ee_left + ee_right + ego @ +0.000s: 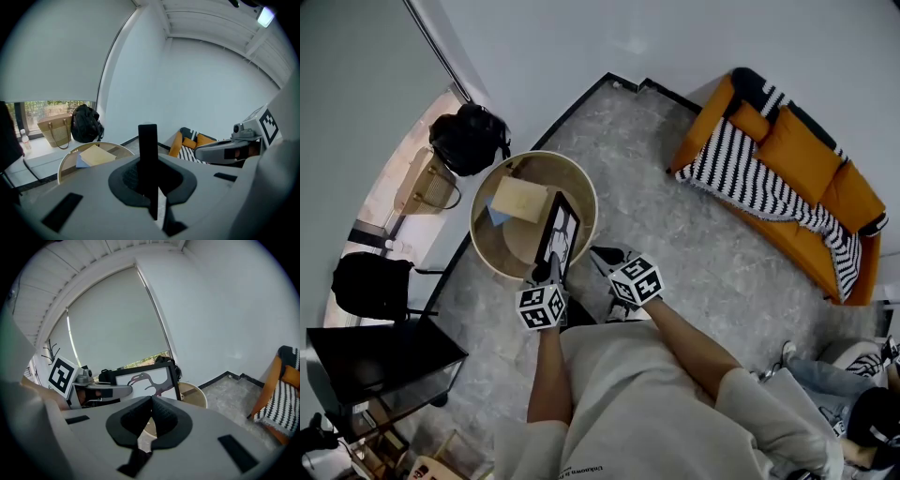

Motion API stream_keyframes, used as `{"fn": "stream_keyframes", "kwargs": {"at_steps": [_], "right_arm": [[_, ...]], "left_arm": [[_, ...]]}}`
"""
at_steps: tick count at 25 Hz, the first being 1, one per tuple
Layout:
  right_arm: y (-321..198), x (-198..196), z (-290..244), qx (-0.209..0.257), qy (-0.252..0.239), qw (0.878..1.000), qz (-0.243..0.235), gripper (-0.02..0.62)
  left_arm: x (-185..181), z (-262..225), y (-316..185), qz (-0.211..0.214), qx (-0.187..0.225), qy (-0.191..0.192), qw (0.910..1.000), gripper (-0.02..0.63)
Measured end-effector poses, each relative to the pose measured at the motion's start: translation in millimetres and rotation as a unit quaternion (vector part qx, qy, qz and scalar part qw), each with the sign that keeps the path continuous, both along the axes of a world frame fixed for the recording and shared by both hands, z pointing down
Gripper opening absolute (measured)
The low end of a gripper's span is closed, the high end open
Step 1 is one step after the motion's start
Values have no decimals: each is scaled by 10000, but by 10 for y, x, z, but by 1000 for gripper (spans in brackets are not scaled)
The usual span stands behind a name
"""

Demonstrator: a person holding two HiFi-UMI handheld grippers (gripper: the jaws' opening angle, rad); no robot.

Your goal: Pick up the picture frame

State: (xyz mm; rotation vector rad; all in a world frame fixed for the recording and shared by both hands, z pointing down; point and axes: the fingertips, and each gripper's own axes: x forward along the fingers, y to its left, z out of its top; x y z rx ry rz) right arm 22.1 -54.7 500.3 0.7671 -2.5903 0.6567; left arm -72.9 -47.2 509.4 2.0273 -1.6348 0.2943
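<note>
Currently the left gripper is clamped on the picture frame. The left gripper view shows the thin black frame edge-on between the two pads, which press on it from either side. The grip is taken at the frame's lower part. The rest of the frame rises upright above the jaws, its printed face turned toward the person's right.

In the head view, the frame stands over the near rim of the round counter. The right gripper view shows it face-on, with a bird print on a white ground inside a black border. Its lower end projects just below the pads with floor showing behind it, so it appears to be clear of the counter surface. No view shows that gap plainly.

The right gripper hangs just beside the left one, apart from the frame. Its jaws are together with nothing between them.

A tan envelope lies flat on the counter beyond the frame and is not involved.

Task status, as a judgement:
- Grasp: done. One gripper carries the frame.
- Lift: apparently done, or nearly so.
- Left to do: little. At most, raise the frame well clear of the counter rim and keep it upright.

A thin frame held low, from one edge, could pivot in the pads.
</note>
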Motion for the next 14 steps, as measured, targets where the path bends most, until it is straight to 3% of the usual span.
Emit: {"fn": "stream_keyframes", "kwargs": {"at_steps": [14], "right_arm": [[-40, 21, -4, 45, -38, 10000, -22, 32]], "left_arm": [[9, 1, -34, -22, 39, -21, 10000, 29]]}}
